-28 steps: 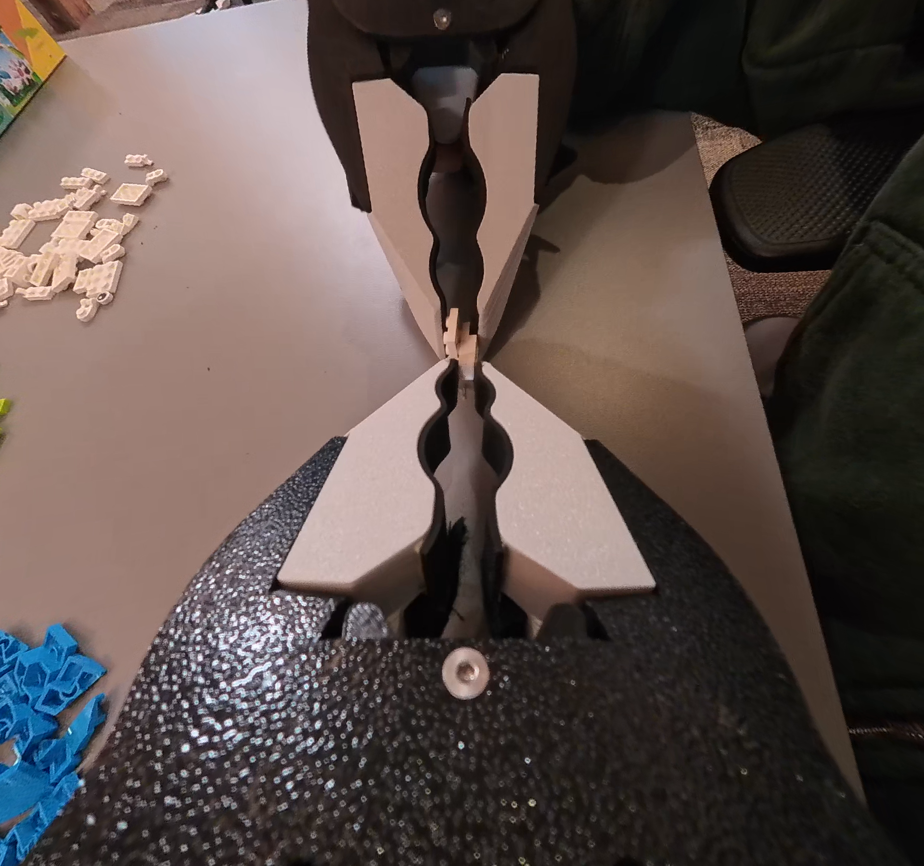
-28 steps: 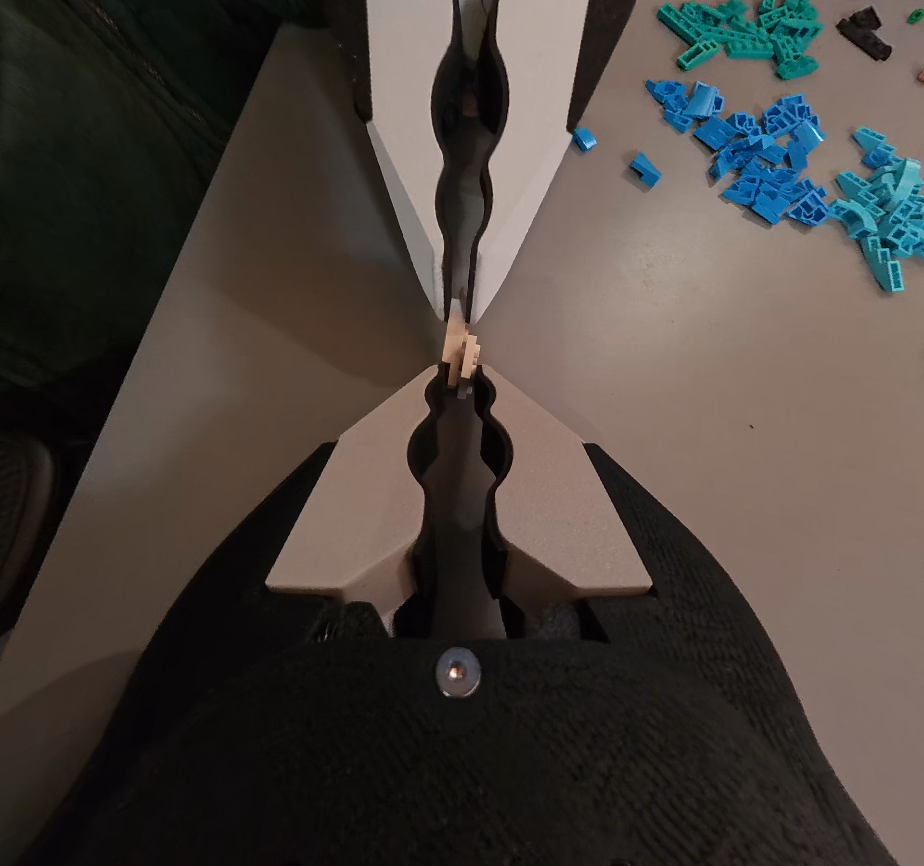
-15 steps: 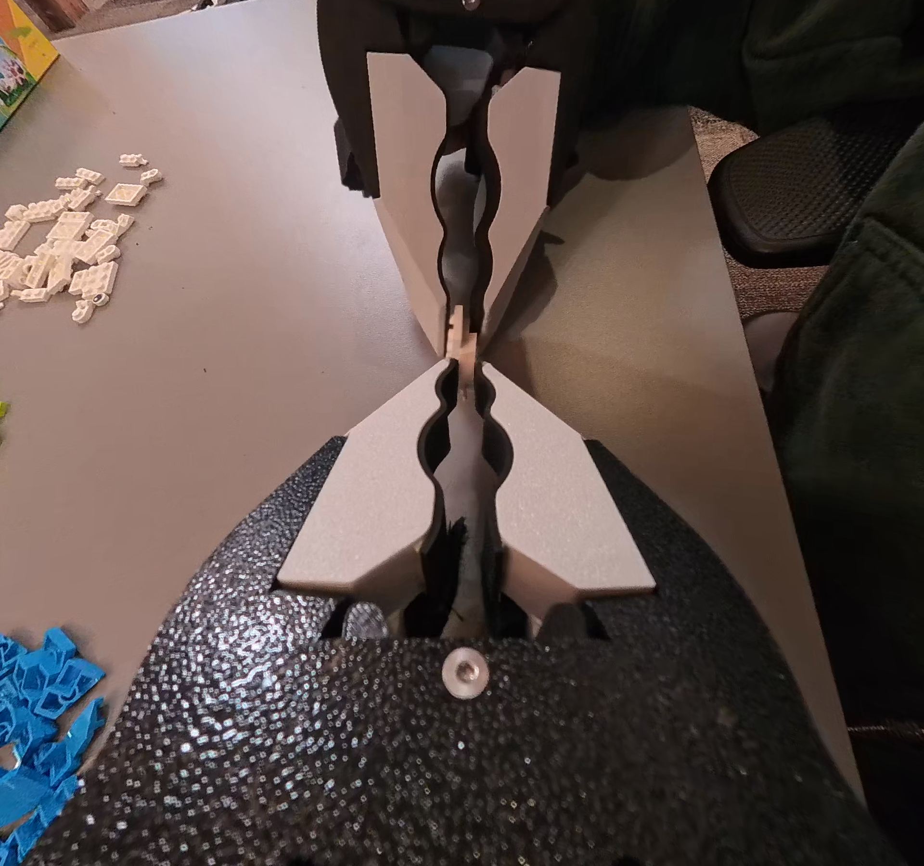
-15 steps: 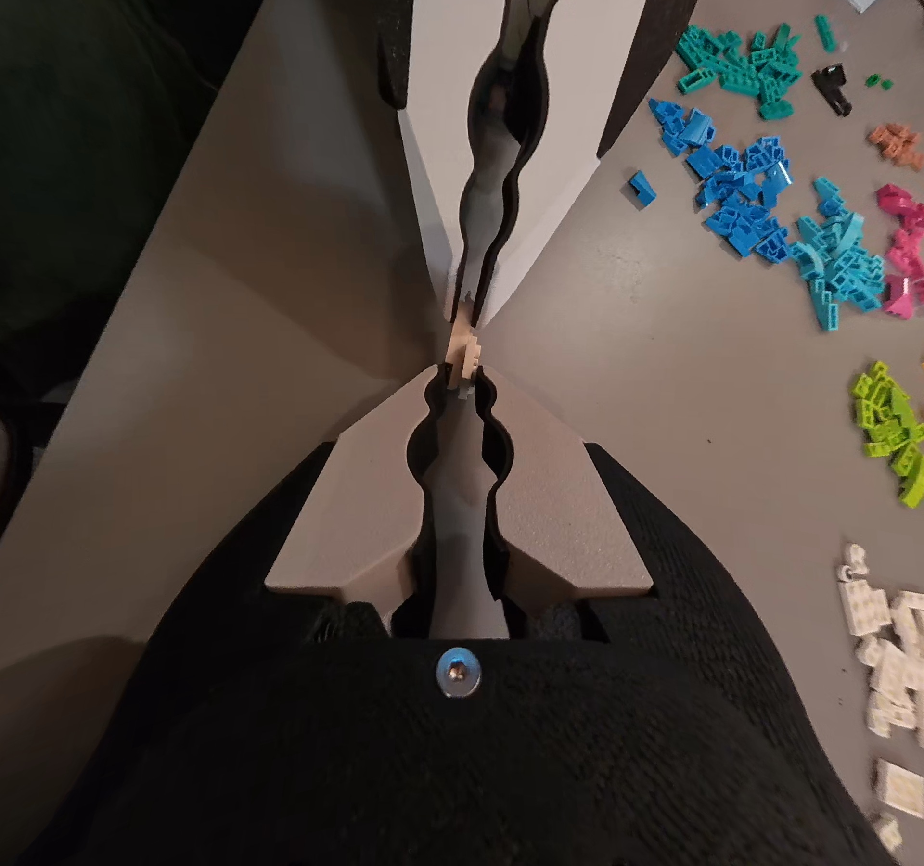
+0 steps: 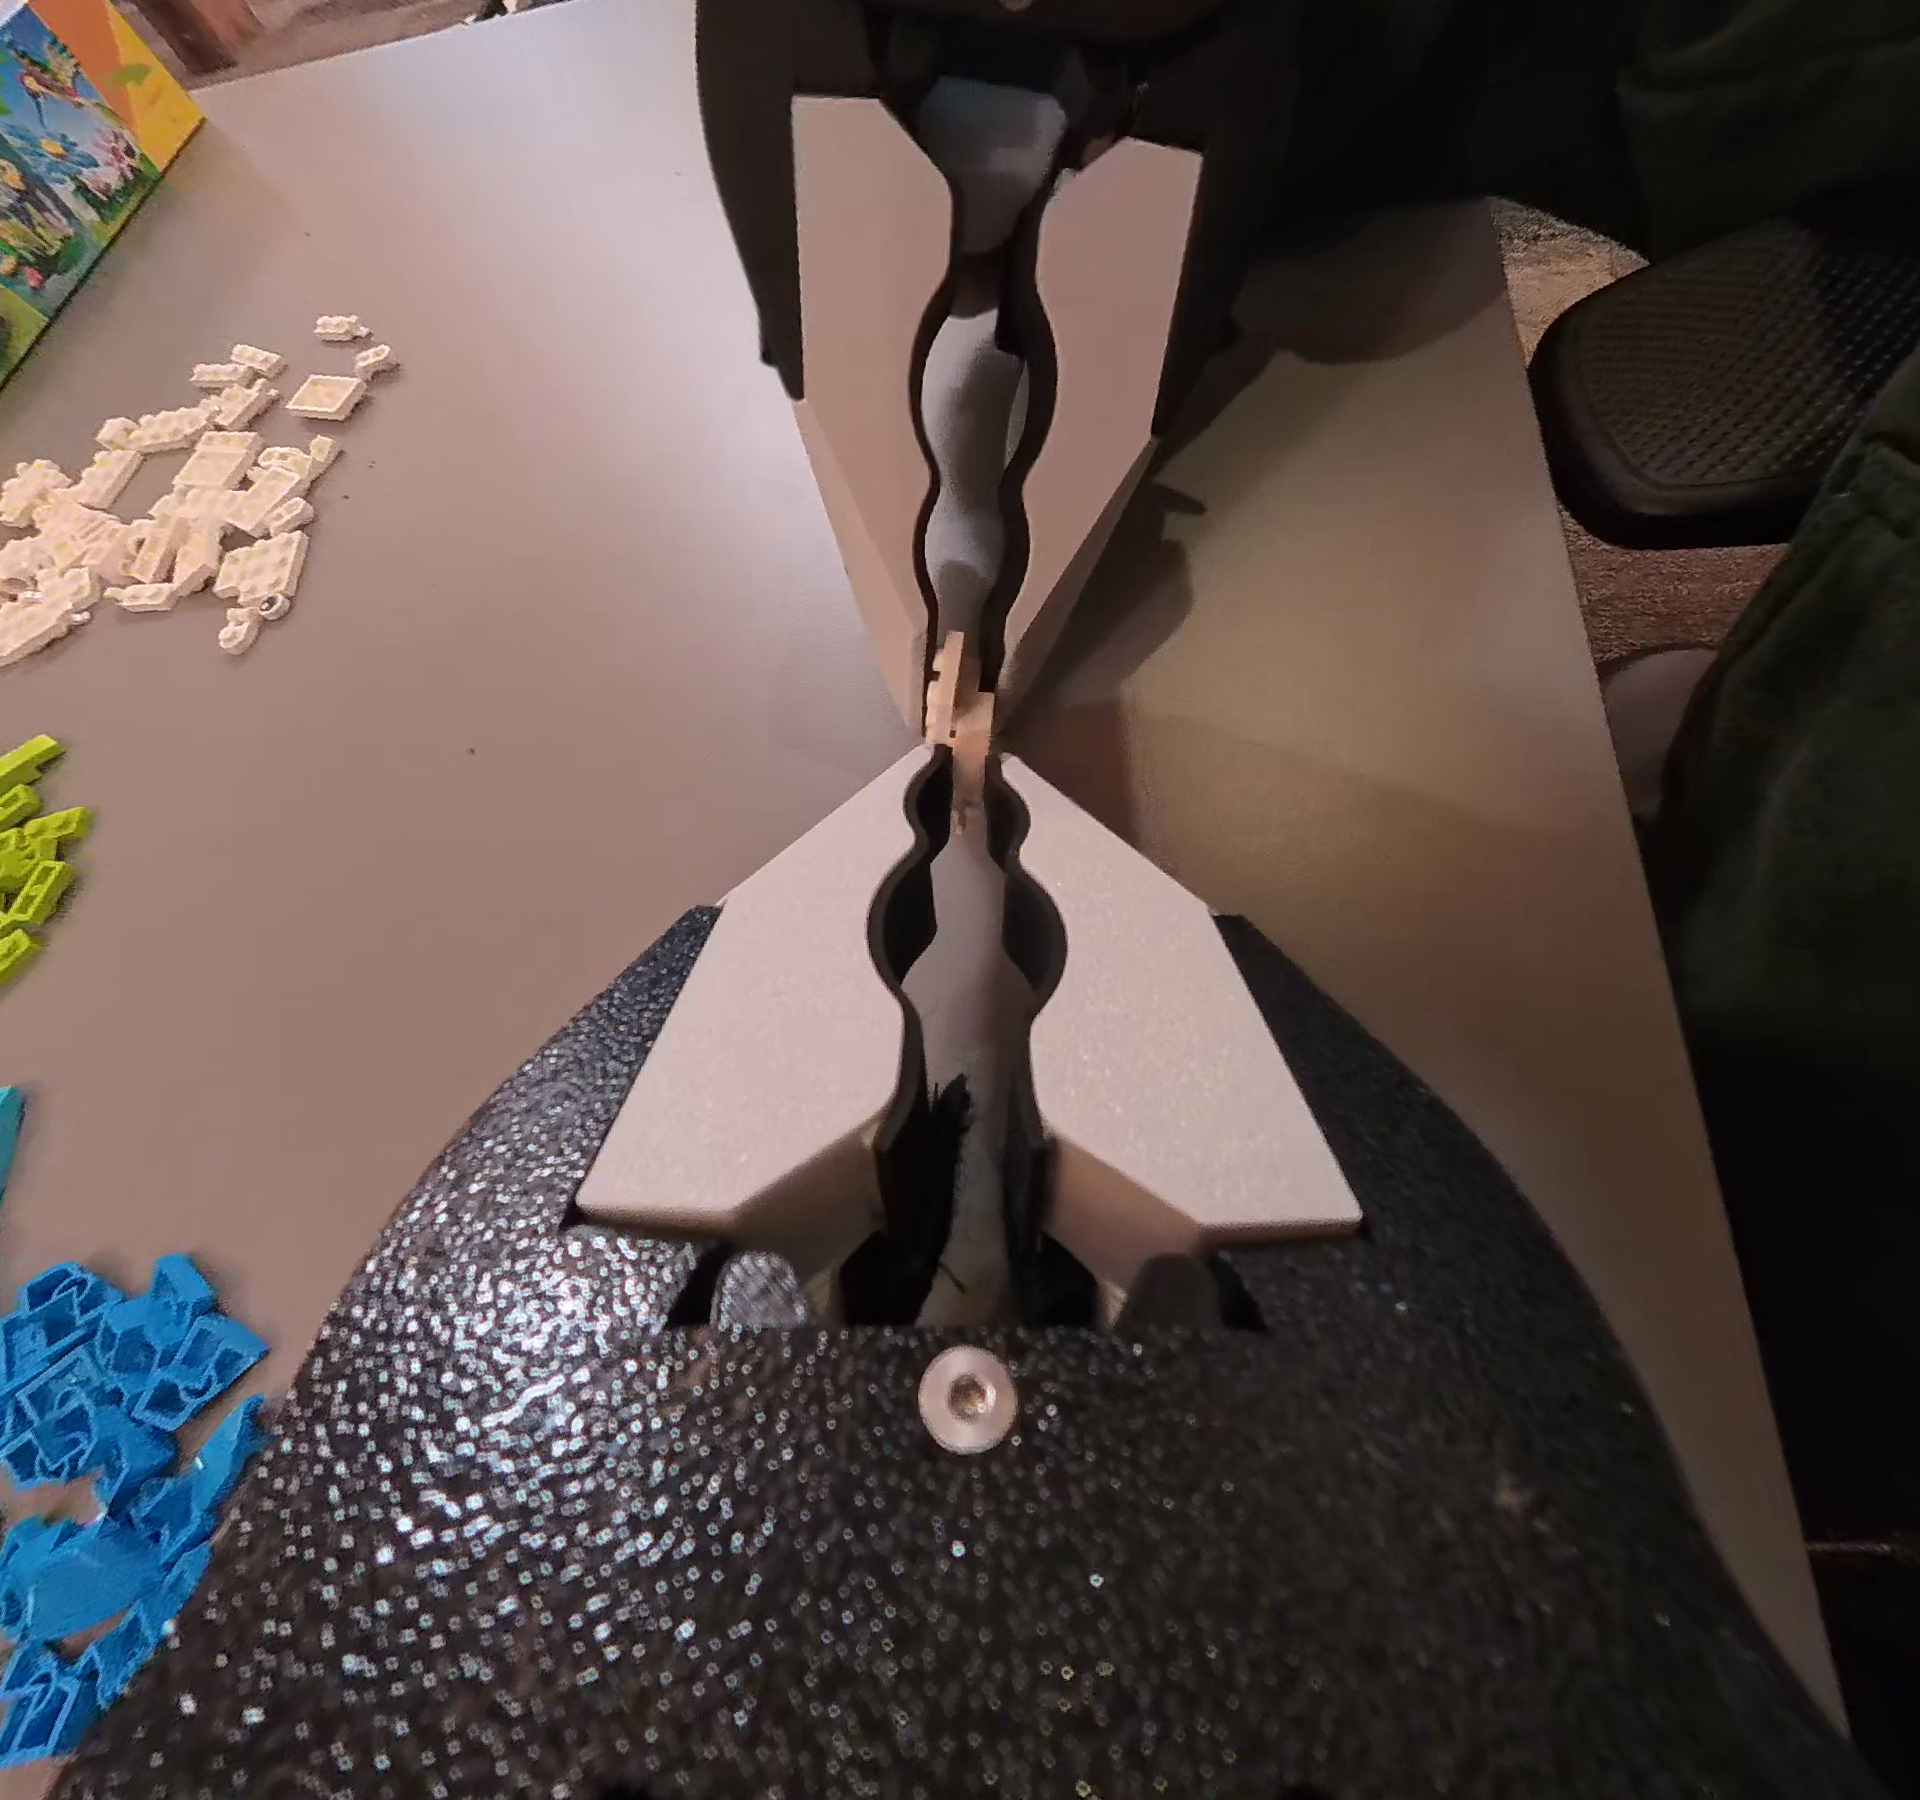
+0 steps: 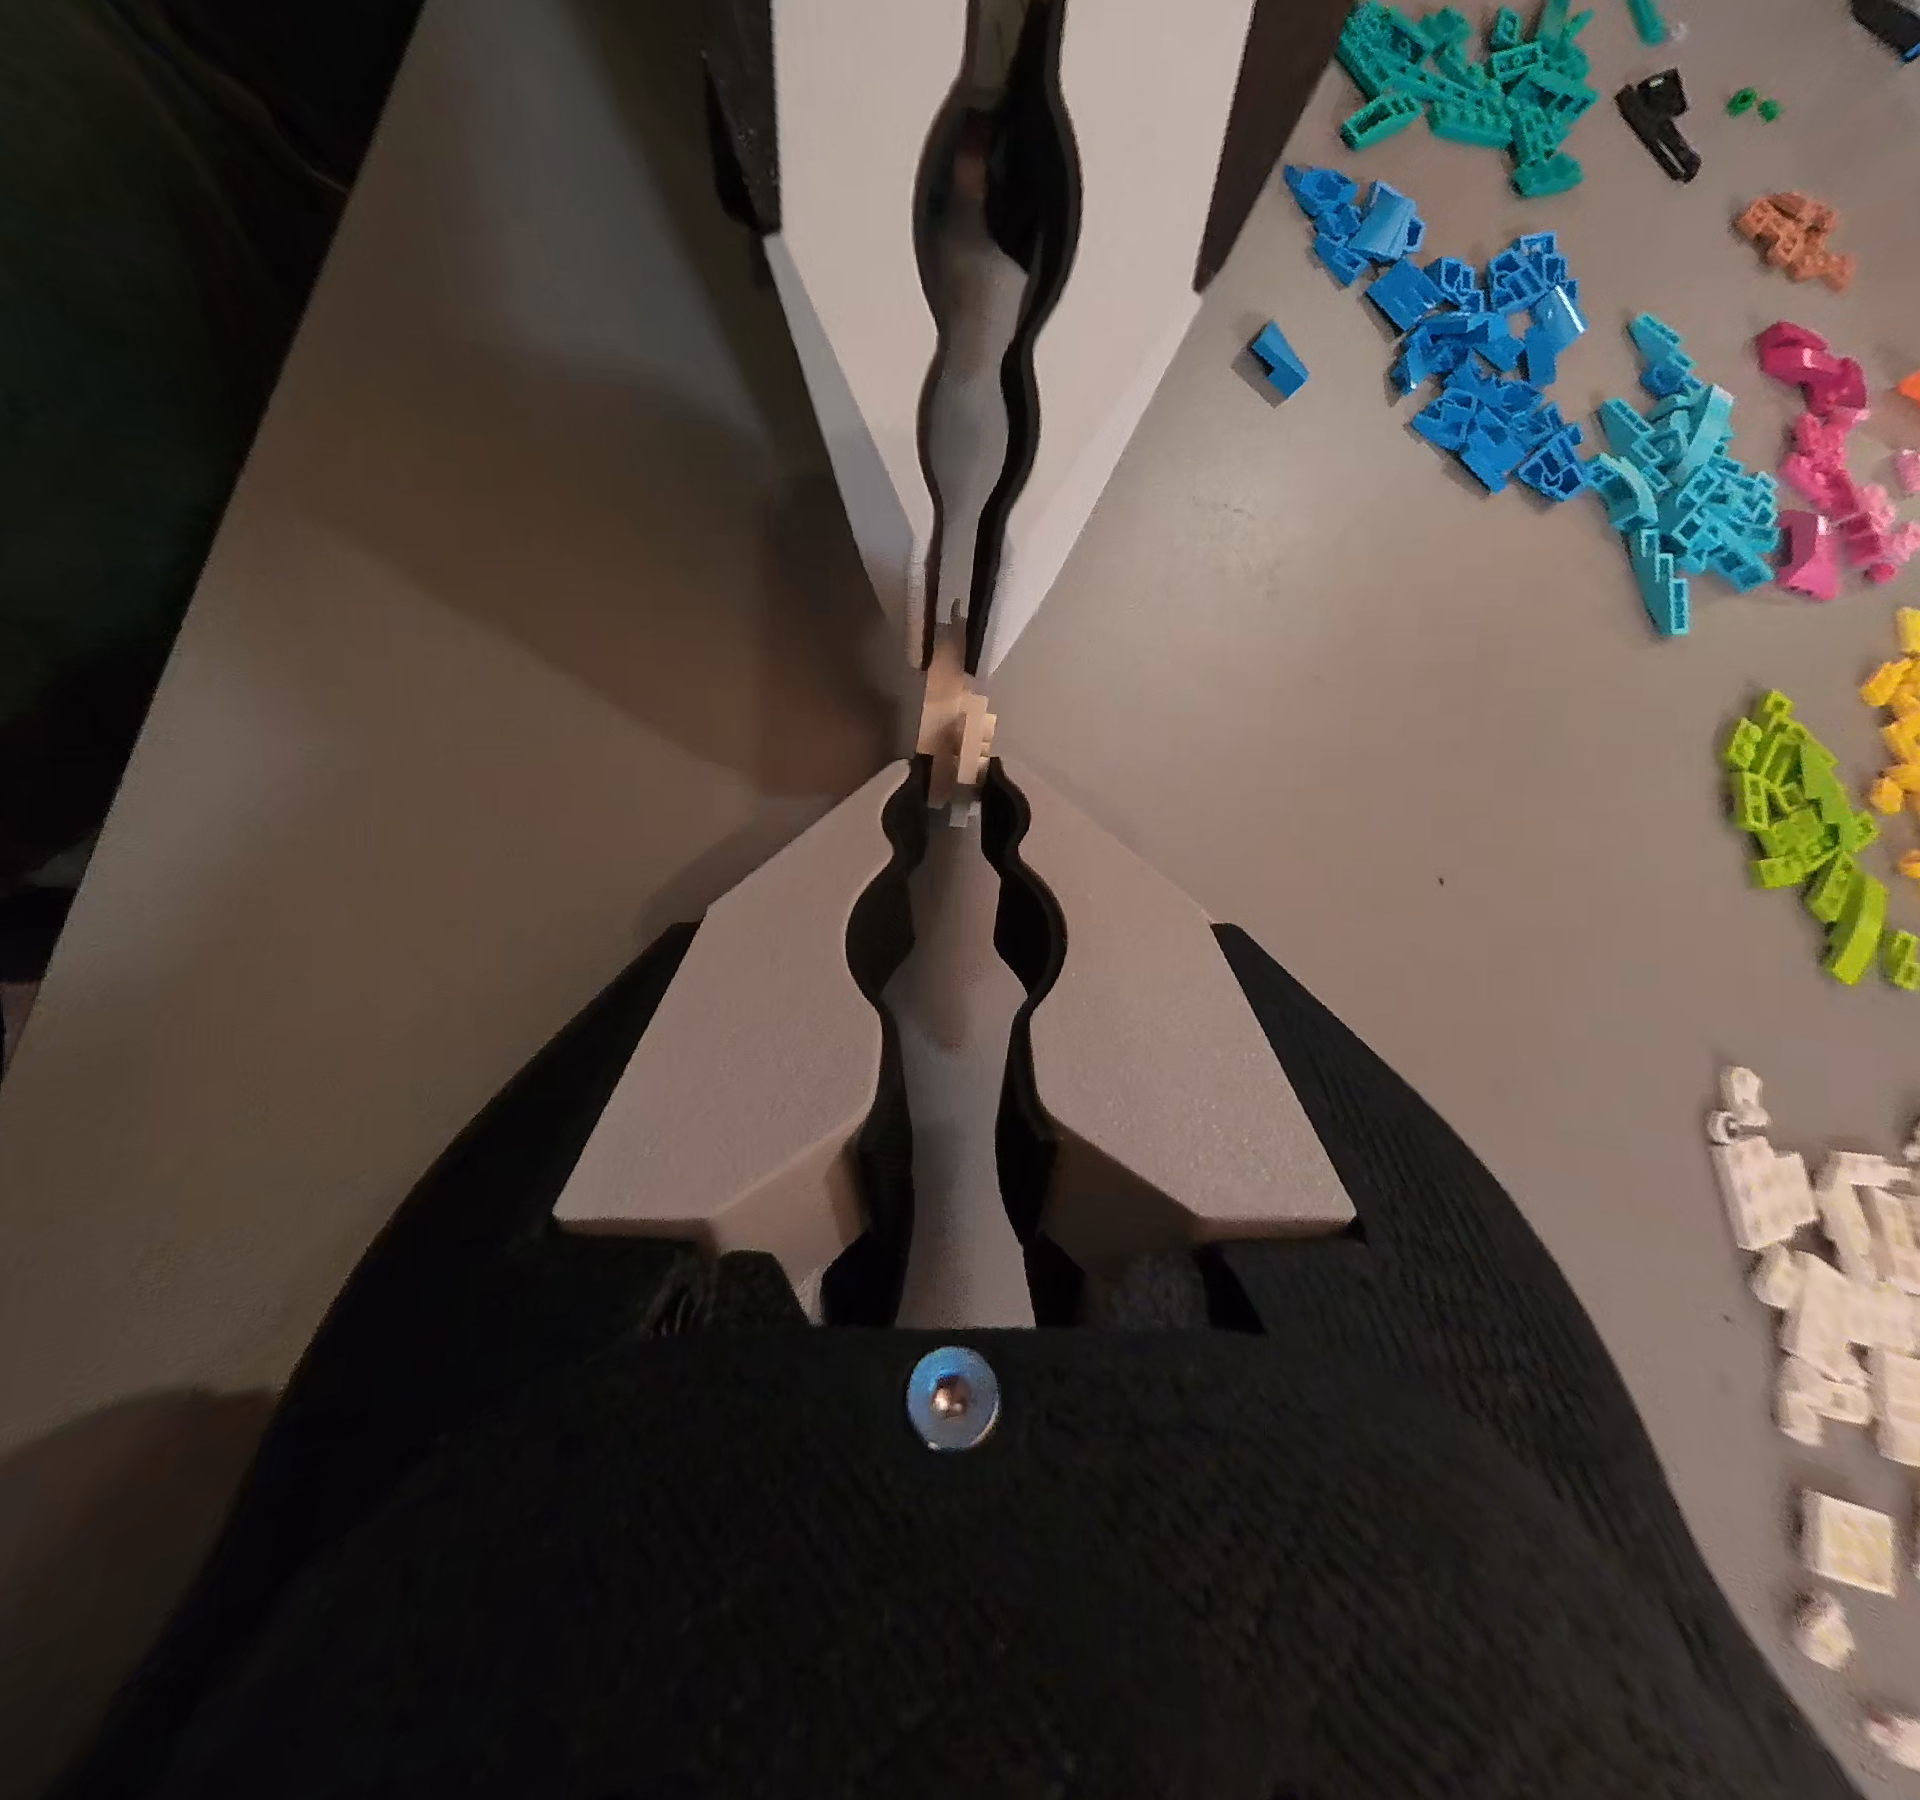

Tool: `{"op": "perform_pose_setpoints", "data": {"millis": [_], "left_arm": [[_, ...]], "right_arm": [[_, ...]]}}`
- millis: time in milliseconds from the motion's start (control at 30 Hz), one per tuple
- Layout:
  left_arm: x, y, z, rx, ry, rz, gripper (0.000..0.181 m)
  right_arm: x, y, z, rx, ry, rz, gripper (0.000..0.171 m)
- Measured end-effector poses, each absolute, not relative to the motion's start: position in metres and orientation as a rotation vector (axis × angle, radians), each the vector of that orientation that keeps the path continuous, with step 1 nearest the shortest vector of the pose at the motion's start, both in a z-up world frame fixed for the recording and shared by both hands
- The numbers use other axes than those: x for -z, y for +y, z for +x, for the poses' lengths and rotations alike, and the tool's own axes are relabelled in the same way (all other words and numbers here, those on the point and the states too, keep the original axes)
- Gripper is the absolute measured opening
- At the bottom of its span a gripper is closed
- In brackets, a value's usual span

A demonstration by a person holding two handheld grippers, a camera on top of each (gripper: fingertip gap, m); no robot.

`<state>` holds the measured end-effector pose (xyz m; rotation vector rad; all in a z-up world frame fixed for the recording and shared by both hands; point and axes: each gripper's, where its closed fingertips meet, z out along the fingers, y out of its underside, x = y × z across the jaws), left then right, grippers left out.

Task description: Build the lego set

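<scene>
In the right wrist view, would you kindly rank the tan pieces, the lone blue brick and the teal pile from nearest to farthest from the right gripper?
1. Tan pieces: at the right gripper tips.
2. Lone blue brick: ahead, right.
3. Teal pile: far right corner.

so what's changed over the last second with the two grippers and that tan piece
No grasp changed: the left gripper and right gripper both stay shut on the small tan lego assembly, tip to tip above the grey table. The pair swung as a unit, so the right wrist view now takes in more sorted piles: lime green bricks and white plates. The piles themselves did not move.
</scene>
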<state>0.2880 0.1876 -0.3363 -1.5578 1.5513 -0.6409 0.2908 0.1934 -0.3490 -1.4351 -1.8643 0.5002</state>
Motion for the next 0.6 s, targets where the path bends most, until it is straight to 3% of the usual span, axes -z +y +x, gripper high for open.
{"op": "perform_pose_setpoints", "data": {"millis": [33,400,600], "left_arm": [[0.336,0.188,0.288,0.638,1.549,-1.555,0.003],[0.334,0.192,0.285,0.53,1.537,-1.486,0.003],[0.319,0.196,0.285,0.632,1.427,-1.488,0.004]], "right_arm": [[0.349,0.193,0.291,-0.522,-1.856,-1.445,0.008],[0.346,0.199,0.288,-0.412,-1.857,-1.365,0.008],[0.335,0.198,0.285,-0.768,-1.687,-1.524,0.008]]}}
